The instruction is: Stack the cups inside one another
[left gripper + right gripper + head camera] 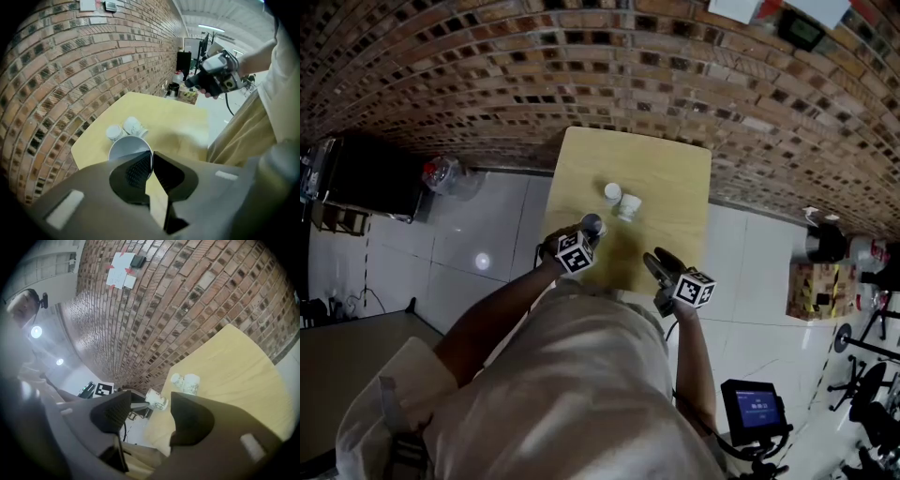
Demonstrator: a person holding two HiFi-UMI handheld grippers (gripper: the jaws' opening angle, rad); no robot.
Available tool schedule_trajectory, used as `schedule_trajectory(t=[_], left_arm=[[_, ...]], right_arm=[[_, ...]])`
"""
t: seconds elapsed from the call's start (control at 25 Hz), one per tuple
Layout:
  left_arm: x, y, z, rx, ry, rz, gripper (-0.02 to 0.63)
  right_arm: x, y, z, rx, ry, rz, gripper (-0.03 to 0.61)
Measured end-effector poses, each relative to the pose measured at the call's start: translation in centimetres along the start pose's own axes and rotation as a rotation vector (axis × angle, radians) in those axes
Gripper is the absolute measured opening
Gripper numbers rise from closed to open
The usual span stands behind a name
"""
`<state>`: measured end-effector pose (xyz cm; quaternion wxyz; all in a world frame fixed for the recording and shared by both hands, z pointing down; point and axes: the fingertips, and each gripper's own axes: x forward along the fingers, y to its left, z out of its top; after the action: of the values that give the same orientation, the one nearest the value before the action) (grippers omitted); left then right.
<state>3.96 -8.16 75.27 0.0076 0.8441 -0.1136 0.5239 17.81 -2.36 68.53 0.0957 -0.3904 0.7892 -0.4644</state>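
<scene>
- Pinching cup [123, 146] rim with left gripper [152, 158] fingers [137, 169], one inside, one outside.
- At 12 o'clock on counter [180, 124]: spare cups [134, 126], touching.
- Right gripper [150, 411] fingers wide, empty.

The indoor light is even but fairly dim. In the head view the red-brown brick wall [487, 75] bows hard from lens distortion. A small glare spot sits on the glossy white floor tiles [482, 262]. A soft shadow darkens the pale yellow worktop [666, 169] near its closer edge. Both gripper views are ringed by black vignette. In the left gripper view the ceiling strip lights [211, 28] burn white, and the body of the left gripper [152, 161] is blurred close to the lens. The left side of the right gripper view is hazy, with two round lamps [36, 332] flaring.
</scene>
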Motion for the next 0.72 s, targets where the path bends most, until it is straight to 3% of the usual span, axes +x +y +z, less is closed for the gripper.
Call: schedule_trajectory(t=[0.2, 0.72], left_arm=[[2.5, 0.2, -1.8, 0.091, 0.067, 0.039, 0.037], [5.4, -0.5, -3.4, 0.086, 0.075, 0.039, 0.037]], right_arm=[[-0.6, -0.7, -0.7, -0.025, 0.013, -0.032, 0.247], [-2.1, -1.3, -0.9, -0.052, 0.027, -0.118, 0.229]])
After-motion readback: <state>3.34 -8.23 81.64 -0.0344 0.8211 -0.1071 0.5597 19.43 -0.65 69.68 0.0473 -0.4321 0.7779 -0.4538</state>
